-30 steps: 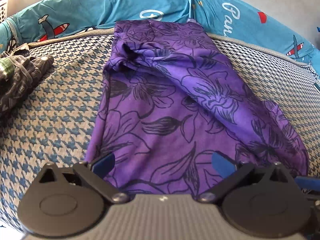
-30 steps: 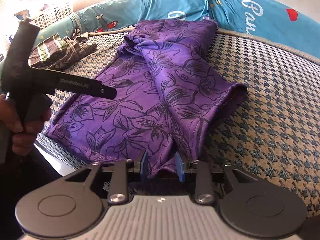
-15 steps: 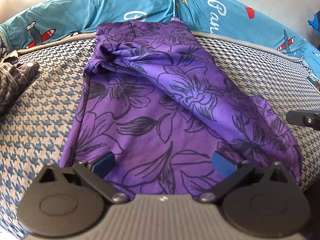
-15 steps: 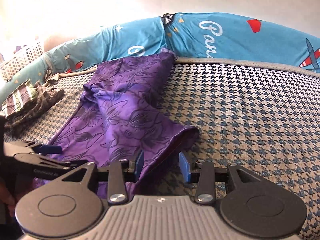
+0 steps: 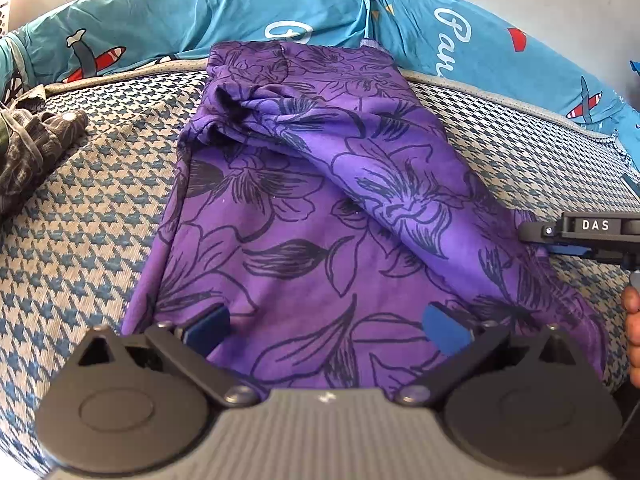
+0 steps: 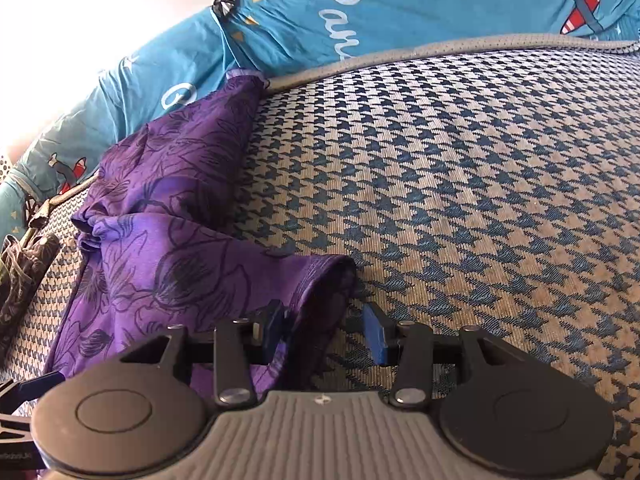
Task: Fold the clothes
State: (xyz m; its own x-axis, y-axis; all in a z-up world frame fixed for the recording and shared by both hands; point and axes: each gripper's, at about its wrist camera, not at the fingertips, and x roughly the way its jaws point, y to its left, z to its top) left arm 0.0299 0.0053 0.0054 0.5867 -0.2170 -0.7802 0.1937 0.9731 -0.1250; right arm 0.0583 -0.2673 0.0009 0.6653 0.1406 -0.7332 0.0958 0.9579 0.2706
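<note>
A purple garment [image 5: 320, 208] with black flower outlines lies lengthwise on the houndstooth cushion [image 5: 88, 216], one layer folded diagonally across it. My left gripper [image 5: 326, 328] hovers over its near hem, jaws wide open, nothing between the pads. My right gripper [image 5: 580, 236] comes in from the right edge, over the garment's right corner. In the right wrist view the purple garment [image 6: 168, 248] ends in a folded corner that lies between the right gripper's [image 6: 324, 330] parted pads, close to the left pad and clear of the right pad. Neither pad presses it.
A teal bolster [image 5: 280, 12] printed with aeroplanes runs along the cushion's far edge. Dark patterned clothing [image 5: 28, 148] is heaped at the left. Bare houndstooth cushion [image 6: 480, 200] stretches to the right of the garment. A person's fingers [image 5: 632, 320] show at the right edge.
The right gripper released the purple hem, its jaws widened, and it moved right to the garment's right corner while rolling. The left gripper stayed over the near hem, open.
</note>
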